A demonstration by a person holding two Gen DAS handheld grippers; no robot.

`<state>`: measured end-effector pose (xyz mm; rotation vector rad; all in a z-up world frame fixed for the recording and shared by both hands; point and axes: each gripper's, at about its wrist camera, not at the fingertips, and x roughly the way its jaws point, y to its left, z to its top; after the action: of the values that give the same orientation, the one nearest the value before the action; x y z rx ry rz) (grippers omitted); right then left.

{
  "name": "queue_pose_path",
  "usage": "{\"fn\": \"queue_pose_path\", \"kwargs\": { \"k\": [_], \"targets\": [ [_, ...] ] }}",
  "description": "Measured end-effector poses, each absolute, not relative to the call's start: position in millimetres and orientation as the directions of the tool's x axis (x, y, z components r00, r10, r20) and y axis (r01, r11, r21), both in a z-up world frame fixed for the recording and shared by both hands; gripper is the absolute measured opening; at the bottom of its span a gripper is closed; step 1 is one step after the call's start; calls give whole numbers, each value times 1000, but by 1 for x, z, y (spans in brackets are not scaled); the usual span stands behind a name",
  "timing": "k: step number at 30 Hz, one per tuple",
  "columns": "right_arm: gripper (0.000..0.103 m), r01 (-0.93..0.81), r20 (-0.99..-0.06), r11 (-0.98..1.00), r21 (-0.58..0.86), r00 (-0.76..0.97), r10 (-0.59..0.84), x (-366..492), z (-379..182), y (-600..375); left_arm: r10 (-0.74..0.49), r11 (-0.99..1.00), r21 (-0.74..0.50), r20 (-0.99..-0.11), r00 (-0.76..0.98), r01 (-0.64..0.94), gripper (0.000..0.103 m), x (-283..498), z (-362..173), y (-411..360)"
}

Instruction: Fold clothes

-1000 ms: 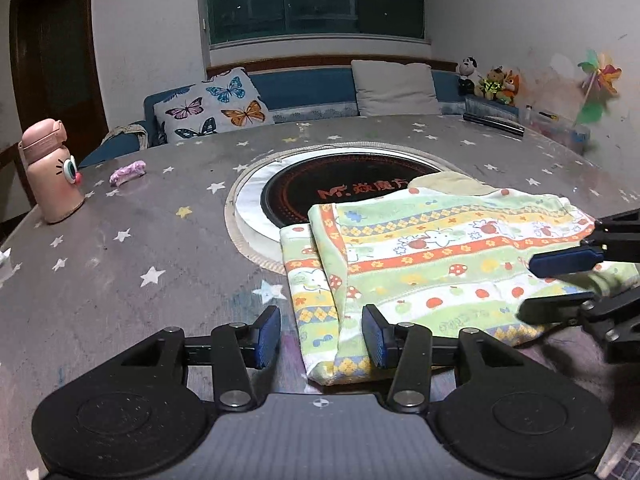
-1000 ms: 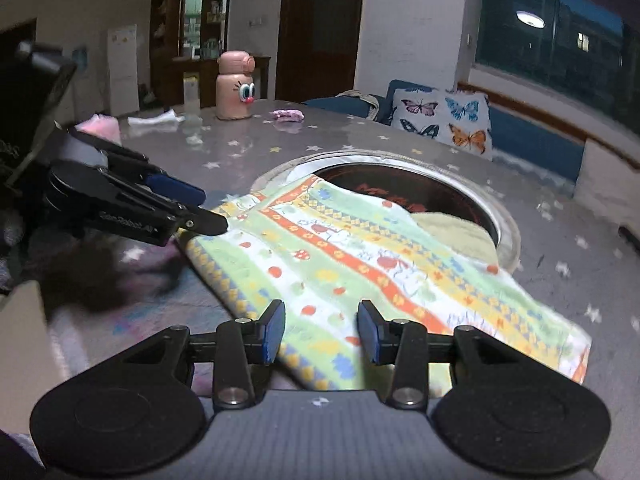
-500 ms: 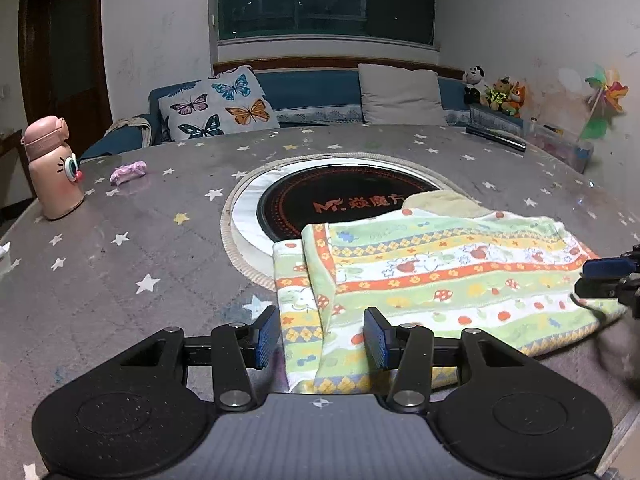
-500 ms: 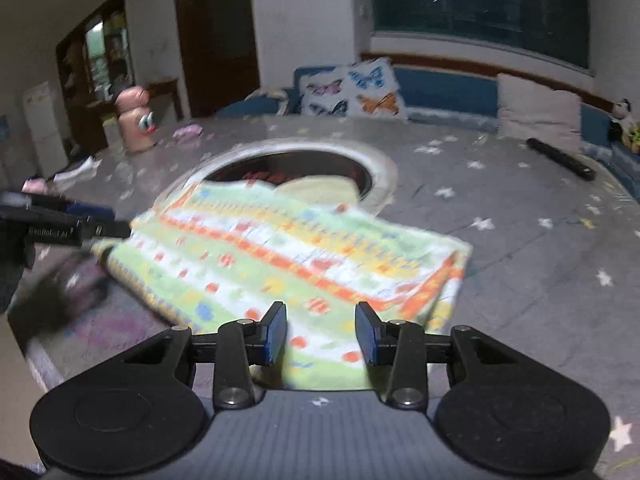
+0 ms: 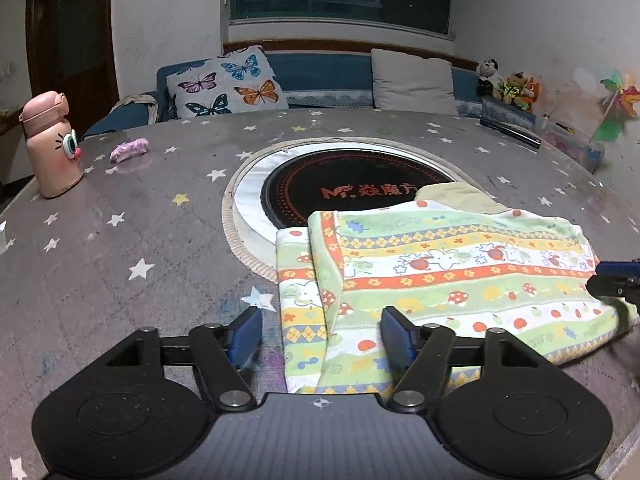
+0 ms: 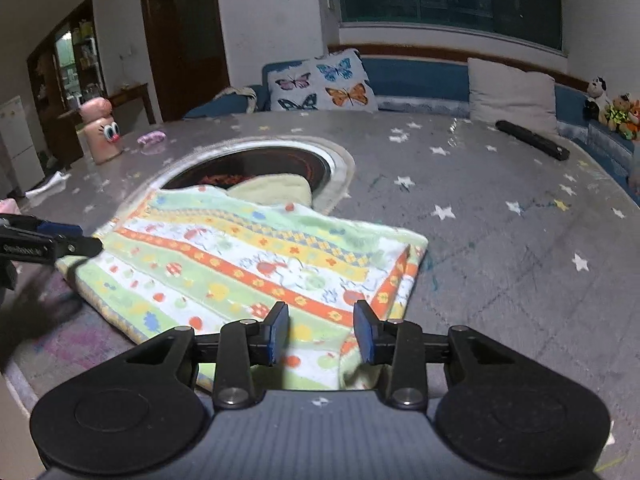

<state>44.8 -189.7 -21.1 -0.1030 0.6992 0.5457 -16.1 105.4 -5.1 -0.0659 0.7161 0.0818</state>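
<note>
The left gripper (image 5: 320, 334) is held low and level, its two blue-padded fingers (image 5: 245, 332) spread wide apart with nothing clamped between them. The right gripper (image 6: 321, 330) is also low and level, its blue pads (image 6: 365, 331) parted by a narrower gap and closed on nothing. Each gripper's fingertips show at the edge of the other's view, the right one (image 5: 614, 278) coming in from the left gripper's right side.

Left hand-held gripper (image 5: 321, 334) – black linkage arms, blue finger pads, silver pivot screws, round housings, ribbed grey base
</note>
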Motion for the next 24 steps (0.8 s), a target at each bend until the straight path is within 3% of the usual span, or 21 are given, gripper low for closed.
{"fn": "queue_pose_path", "kwargs": {
  "k": [9, 24],
  "targets": [
    [41, -638, -614, 770, -1, 609, 503, 32, -2, -151, 78, 991, -33, -660, 747, -133, 91, -15, -3, 113],
    [43, -901, -649, 421, -104, 382, 658, -5, -10, -23, 111, 971, -92, -641, 759, -220, 89, -23, 9, 157]
  ]
}}
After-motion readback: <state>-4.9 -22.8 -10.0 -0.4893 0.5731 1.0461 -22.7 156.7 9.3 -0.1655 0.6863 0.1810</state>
